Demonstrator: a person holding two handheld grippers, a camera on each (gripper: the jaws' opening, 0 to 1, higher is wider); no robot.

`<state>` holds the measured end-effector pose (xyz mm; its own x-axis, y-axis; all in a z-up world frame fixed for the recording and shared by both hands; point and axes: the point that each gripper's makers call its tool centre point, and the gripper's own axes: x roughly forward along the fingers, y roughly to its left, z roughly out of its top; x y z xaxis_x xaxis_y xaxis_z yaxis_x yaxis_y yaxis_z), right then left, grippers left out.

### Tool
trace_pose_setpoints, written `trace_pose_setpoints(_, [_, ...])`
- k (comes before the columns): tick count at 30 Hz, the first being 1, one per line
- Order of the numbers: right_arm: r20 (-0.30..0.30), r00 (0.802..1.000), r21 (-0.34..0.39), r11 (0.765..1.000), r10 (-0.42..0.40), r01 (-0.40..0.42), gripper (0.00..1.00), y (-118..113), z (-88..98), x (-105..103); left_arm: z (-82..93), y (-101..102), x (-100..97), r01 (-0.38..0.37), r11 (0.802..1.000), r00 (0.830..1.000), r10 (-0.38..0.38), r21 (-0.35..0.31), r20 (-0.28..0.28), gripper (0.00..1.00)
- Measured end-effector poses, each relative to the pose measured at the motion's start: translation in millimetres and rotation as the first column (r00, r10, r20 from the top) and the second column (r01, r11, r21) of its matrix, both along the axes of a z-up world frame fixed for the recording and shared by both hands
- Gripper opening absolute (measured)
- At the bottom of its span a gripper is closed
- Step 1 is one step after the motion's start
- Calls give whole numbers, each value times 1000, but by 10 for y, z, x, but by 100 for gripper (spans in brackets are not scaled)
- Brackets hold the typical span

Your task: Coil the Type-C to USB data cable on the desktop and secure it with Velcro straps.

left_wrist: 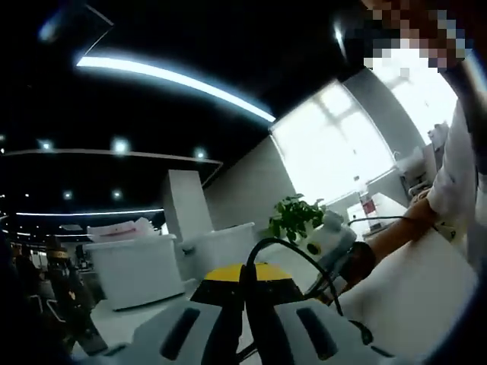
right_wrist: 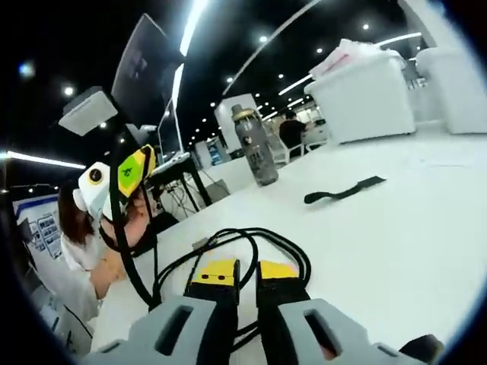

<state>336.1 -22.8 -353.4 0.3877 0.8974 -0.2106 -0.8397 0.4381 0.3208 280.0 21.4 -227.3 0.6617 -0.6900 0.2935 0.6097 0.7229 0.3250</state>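
In the left gripper view, the left gripper (left_wrist: 245, 287) points up and away from the desk, its yellow-tipped jaws closed on the black data cable (left_wrist: 298, 257), which rises between them, arcs over to the right and drops back down past the jaw. Beyond it the right gripper (left_wrist: 329, 237) shows as a white body held by a person's hand (left_wrist: 358, 262), with a green plant (left_wrist: 295, 217) and bright windows (left_wrist: 342, 141) behind, and white bins (left_wrist: 138, 268) to the left

In the right gripper view, the right gripper (right_wrist: 247, 275) lies low over the white desktop (right_wrist: 396, 236), its two yellow-tipped jaws drawn together on the cable, whose black loops (right_wrist: 262, 242) lie coiled on the desk just ahead of the tips. One strand runs up to the left gripper (right_wrist: 122, 176), raised at the left. A black Velcro strap (right_wrist: 344, 190) lies flat on the desk farther off, apart from the coil, and a grey bottle (right_wrist: 253, 144) stands upright beyond it
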Motion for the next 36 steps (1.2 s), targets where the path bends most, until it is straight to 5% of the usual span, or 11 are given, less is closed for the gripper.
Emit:
trace_pose_setpoints(10, [273,958,123,991,-84,52,0,-271,695,73,-90,9,95,-22,1000,999,22,-10,-38,4])
trace_pose_setpoints(15, [344,935,159,987,-88,34,0,-317,902,-65,-204,-68,131,-54,996,998,55,75,-13,4])
trace_pose_setpoints(29, [365,930,165,986,-53,-8,1,-329,967,-160,-301,50,296,-168,973,986,167,156,19,10])
trace_pose_setpoints(36, [343,939,202,977,-2,-72,1,-268,1010,-254,-347,34,299,-145,979,989,149,141,-19,17])
